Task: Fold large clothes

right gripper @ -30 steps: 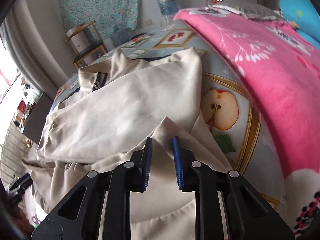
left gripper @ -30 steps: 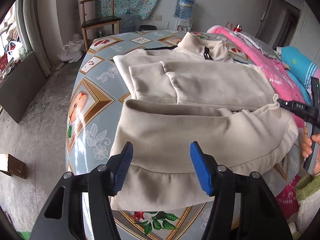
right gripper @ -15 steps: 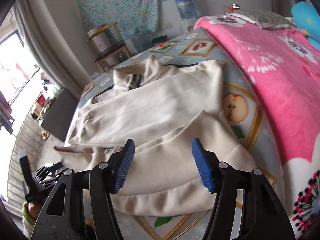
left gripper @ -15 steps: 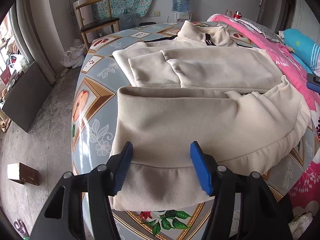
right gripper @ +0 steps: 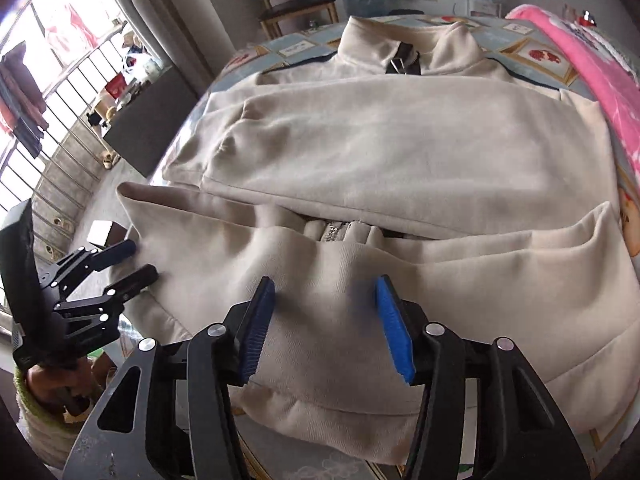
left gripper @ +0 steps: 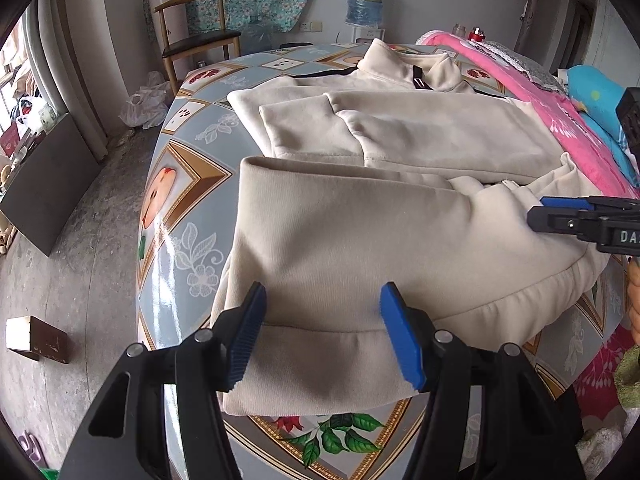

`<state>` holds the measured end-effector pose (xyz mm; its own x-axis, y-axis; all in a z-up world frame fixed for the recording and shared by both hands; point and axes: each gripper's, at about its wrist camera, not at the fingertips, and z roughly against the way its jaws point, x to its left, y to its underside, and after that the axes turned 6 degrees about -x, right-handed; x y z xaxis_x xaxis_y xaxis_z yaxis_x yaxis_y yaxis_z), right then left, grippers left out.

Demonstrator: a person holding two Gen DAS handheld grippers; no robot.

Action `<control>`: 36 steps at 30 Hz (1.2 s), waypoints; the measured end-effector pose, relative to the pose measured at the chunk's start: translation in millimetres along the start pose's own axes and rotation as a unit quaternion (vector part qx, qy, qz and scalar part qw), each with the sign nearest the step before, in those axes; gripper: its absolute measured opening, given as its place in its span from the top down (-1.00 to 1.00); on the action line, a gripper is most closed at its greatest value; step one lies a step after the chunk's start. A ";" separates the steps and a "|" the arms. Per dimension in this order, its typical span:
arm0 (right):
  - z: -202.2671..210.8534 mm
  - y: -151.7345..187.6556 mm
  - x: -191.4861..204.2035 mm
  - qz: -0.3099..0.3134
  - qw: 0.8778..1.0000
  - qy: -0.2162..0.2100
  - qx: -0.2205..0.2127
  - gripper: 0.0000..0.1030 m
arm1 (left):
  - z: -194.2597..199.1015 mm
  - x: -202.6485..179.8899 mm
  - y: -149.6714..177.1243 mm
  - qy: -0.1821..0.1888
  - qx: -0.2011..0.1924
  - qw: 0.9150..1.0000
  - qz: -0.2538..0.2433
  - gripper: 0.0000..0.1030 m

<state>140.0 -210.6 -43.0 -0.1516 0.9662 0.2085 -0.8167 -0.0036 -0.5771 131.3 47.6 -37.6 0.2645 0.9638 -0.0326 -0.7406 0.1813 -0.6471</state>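
- Left wrist view: the cream jacket [left gripper: 392, 184] lay across the round bench [left gripper: 176, 184], collar at the far side, its lower part folded up toward the middle. The folded band ran crosswise, left to right. The left gripper [left gripper: 320, 332] hung directly over the near hem at the band's left end, jaws apart with cloth below them but nothing pinched.
- Left wrist view: the right gripper [left gripper: 560, 212] came in from the right edge over the band's other end; this view did not show how far it was open. A pink blanket [left gripper: 560, 120] bordered the jacket on the right, and a wooden chair [left gripper: 192, 44] stood well beyond the bench.
- Right wrist view: the right gripper [right gripper: 324, 328] sat above the middle of the near fold, pads apart and gripping nothing; its jaws had just been closing from a wider spread. The zipper end [right gripper: 332, 234] showed just ahead, at the seam where the fold met the upper layer.
- Right wrist view: the left gripper [right gripper: 132, 260] stood at the fold's left corner, also open. Judging by this, both grippers were equally near the hem, and nothing stood between them and it.
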 end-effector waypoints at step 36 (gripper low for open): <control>24.6 -9.1 10.1 0.003 0.988 0.061 -0.139 0.93 | -16.9 38.0 -34.0 -0.029 -0.041 0.998 0.034 0.83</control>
<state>132.2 -207.1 -16.2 -0.0738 0.9905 0.1163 -0.6286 0.0444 -0.7765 176.9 74.7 -29.7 0.1774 0.9835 -0.0361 -0.7016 0.1007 -0.7054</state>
